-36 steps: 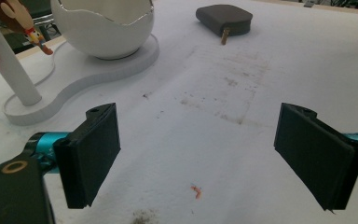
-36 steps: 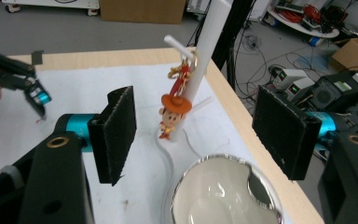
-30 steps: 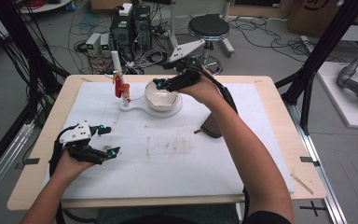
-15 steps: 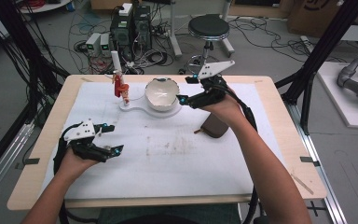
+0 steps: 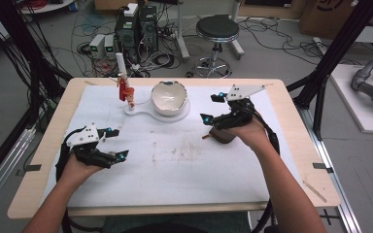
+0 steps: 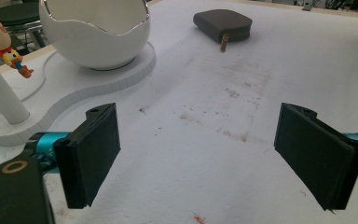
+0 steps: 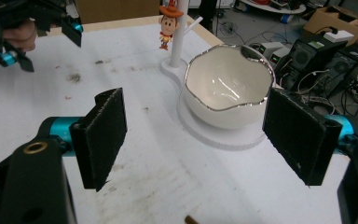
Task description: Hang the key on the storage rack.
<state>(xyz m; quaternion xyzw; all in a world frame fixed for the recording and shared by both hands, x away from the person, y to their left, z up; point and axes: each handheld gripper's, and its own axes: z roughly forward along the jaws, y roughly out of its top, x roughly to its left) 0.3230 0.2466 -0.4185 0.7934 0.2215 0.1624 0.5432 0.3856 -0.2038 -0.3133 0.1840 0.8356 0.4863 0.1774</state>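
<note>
A white egg-shaped bowl [image 5: 168,97] with a silver rim stands on a white base [image 5: 141,112], beside a white post [image 5: 120,63] from which a small cowboy figurine [image 5: 125,92] hangs. A dark brown zip pouch [image 5: 222,136] lies right of centre, partly under my right hand. Just above its far side, my right gripper [image 5: 211,107] has just been opening its jaws, and nothing is between them. In the right gripper view the right gripper [image 7: 200,135] faces the bowl [image 7: 226,86], which looks empty. My left gripper [image 5: 116,143] rests open at the front left, and nothing is between its fingers [image 6: 93,154].
A white sheet [image 5: 184,160] covers the wooden table, with faint brown stains at its middle. In the left gripper view, the pouch [image 6: 223,23] lies far ahead and the bowl [image 6: 98,32] at the upper left. A stool [image 5: 217,29], computers and cables stand beyond the far edge.
My right gripper has moved from above the bowl to the right and down, to over the pouch, and its jaws stand wider. The left gripper has stayed put.
</note>
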